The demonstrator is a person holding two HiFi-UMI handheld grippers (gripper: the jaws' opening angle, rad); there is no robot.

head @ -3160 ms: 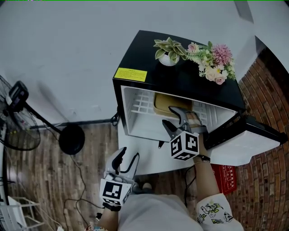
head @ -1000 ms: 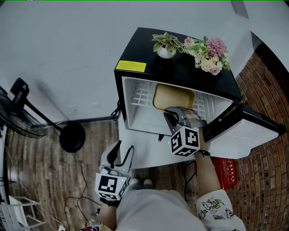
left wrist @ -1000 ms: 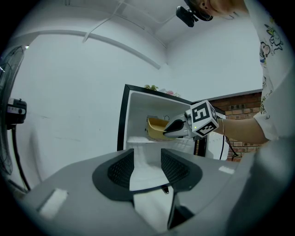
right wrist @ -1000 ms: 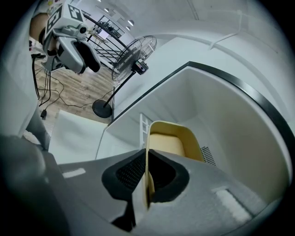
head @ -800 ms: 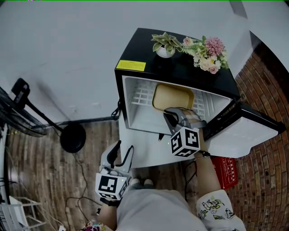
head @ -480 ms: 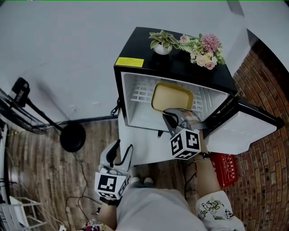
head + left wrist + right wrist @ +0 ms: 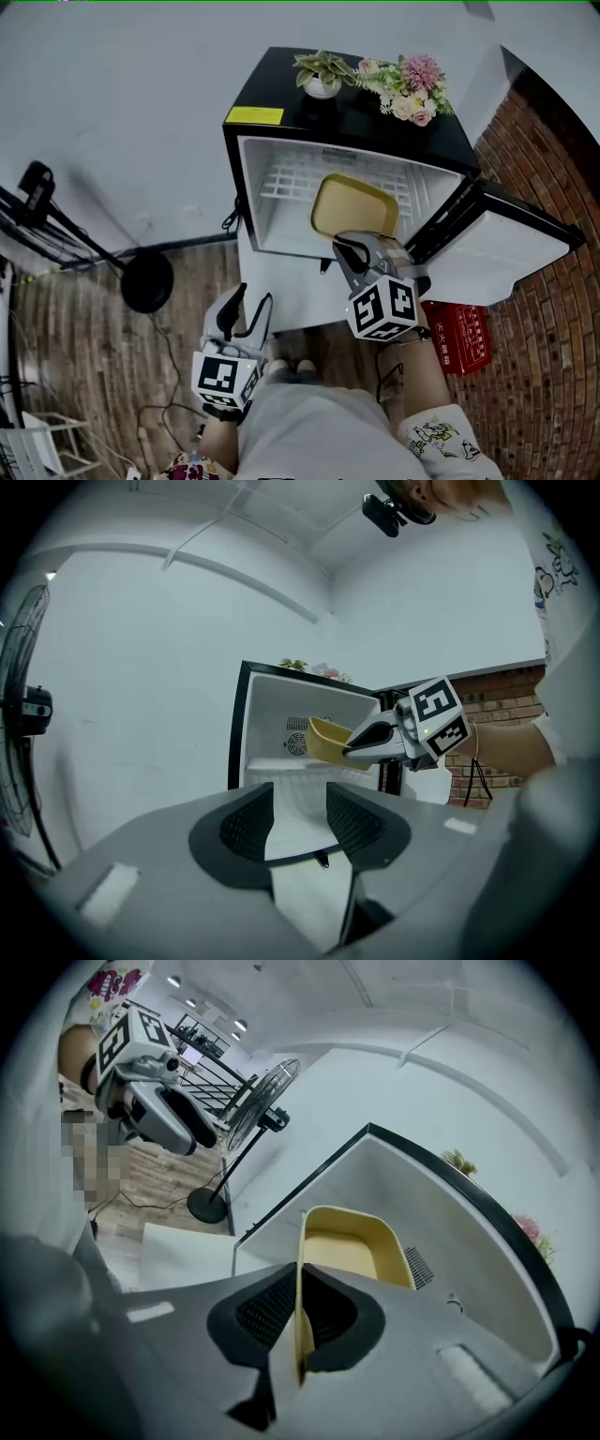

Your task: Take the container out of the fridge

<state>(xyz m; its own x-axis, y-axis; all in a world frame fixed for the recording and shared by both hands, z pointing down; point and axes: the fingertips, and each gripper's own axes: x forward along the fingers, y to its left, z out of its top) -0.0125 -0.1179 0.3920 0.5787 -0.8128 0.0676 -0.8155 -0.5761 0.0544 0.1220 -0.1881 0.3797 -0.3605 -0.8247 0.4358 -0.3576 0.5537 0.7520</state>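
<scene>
- Done, as far as can be seen: the small black fridge with a white inside (image 7: 347,122) stands with its door (image 7: 497,253) swung open, and the right claw (image 7: 354,246) has hold of the shallow yellow rectangular plastic container (image 7: 352,204)
- In the right gripper view the right claw (image 7: 298,1309) is clamped narrowly on the thin near rim of the container (image 7: 349,1252), which passes edge-on between the pads
- The container hangs at the mouth of the fridge, above the white wire shelf (image 7: 291,178). It looks lifted rather than resting, but I cannot tell whether it has wholly cleared the opening
- Left to do, by my reading: draw it fully out and away from the fridge
- Its long axis runs front to back – from the claw into the fridge – with the open side up and the far end raised a little
- The left claw (image 7: 300,822) is wide and empty, held low by the person's body, well apart from the fridge
</scene>
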